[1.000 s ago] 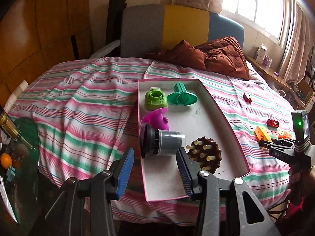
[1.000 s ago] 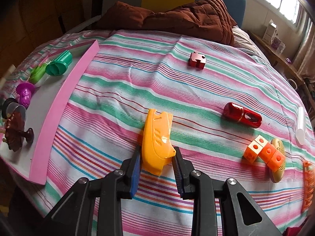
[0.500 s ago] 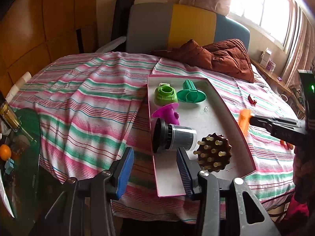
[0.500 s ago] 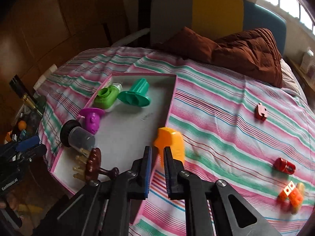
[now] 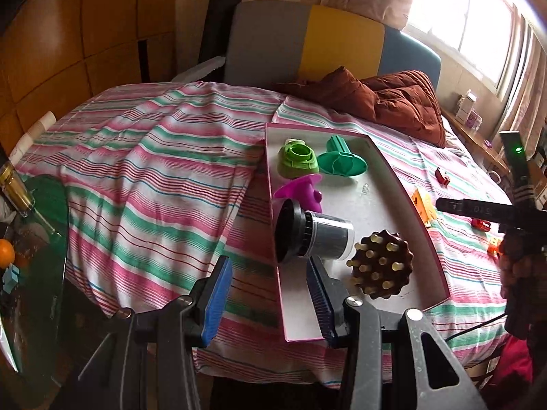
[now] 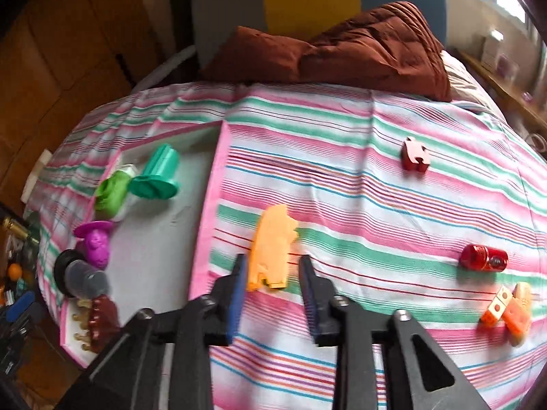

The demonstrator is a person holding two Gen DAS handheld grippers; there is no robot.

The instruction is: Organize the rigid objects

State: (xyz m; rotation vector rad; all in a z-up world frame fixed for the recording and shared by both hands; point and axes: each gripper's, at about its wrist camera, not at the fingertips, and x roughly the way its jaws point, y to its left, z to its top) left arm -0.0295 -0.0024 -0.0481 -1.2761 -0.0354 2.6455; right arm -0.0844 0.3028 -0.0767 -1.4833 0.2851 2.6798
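Orange toy [image 6: 271, 247] lies between right jaws, just opened off it; left jaws empty; no legible writing.

sheet [image 6: 342, 177]: striped woven cloth, matt | tray [image 5: 386, 184]: smooth matt card, pink rim | orange piece [image 6: 271, 246]: smooth plastic | green cap [image 5: 295, 160]: glossy plastic | red cylinder [image 6: 483, 257]: shiny | quilt [image 5: 393, 99]: brown puffy cloth | tongs [image 5: 270, 294]: black matt plastic, ribbed blue pads, metal bolts
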